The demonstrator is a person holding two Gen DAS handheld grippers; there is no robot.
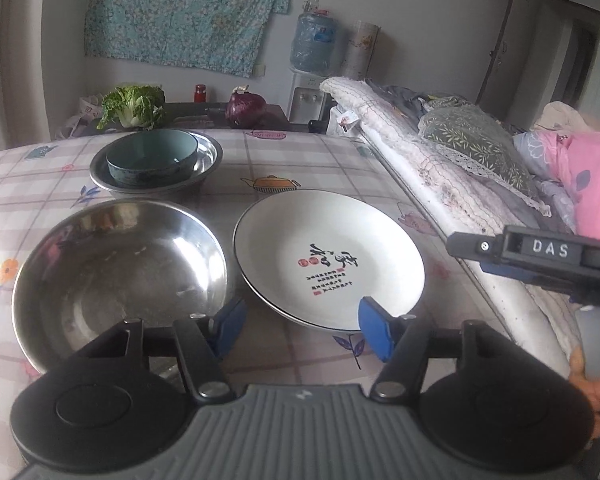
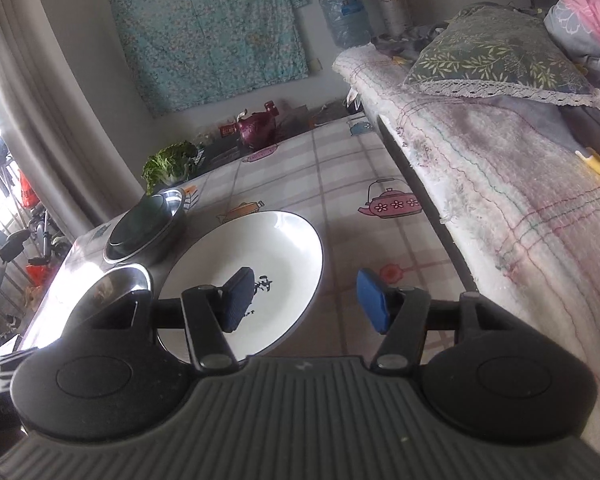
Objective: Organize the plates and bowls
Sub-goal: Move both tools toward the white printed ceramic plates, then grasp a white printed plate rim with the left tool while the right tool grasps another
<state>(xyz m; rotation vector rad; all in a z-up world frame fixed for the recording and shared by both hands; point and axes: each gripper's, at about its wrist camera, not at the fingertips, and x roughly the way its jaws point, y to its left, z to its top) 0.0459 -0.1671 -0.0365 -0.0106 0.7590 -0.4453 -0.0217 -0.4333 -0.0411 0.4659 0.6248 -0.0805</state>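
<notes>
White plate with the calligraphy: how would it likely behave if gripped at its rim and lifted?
The white plate looks like glazed ceramic, so probably stiff, slippery and breakable. A second rim shows beneath it, so it may slide on the plate below. Its shallow, wide shape suggests it would tilt from a one-sided grip.

Grey wall, teal floral cloth point(image 1: 188, 12) hung on it; blue water-dispenser bottle point(image 1: 314, 42); quilt-covered bed point(image 2: 500, 184); beige curtain point(image 2: 40, 100), daylight left.

Steel bowl point(image 2: 116, 292) — largely hidden behind the right claw point(image 2: 306, 300)
</notes>
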